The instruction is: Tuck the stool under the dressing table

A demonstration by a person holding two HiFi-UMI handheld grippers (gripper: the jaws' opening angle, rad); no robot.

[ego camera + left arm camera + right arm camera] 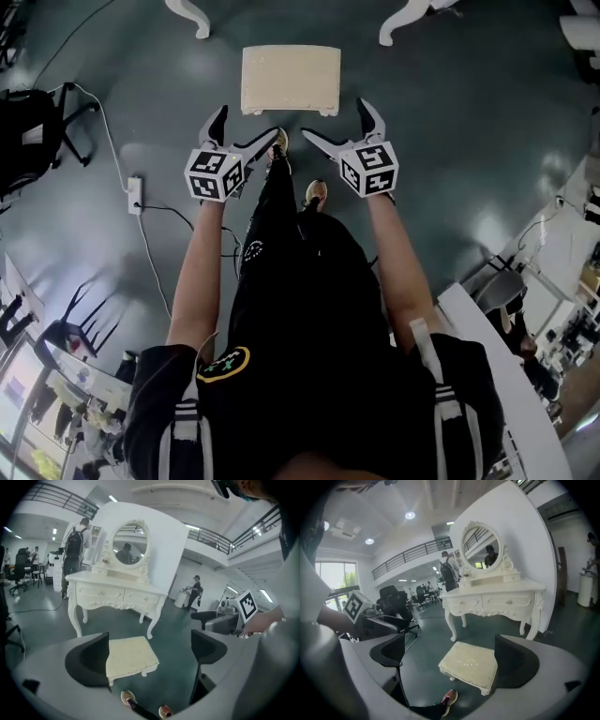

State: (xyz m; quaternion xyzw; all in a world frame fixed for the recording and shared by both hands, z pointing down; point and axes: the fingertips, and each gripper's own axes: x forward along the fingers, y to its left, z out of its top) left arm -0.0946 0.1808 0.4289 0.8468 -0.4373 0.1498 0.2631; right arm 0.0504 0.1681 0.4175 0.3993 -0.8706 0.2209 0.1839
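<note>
A cream cushioned stool [291, 79] stands on the dark green floor in front of me, short of the white dressing table's legs [191, 15]. The same stool [130, 654] shows between the left gripper's jaws from above, and the dressing table [117, 592] with its oval mirror stands behind it. My left gripper [247, 130] hangs open above the stool's near left corner, touching nothing. My right gripper [339, 127] is open too, above the near right corner. The right gripper view has the stool [469, 664] and table [494, 597] ahead.
A power strip [135, 193] with cables lies on the floor to my left. Black office chairs [33, 127] stand at the left. A white table edge [506, 375] runs along my right. People stand in the background near the dressing table [75, 550].
</note>
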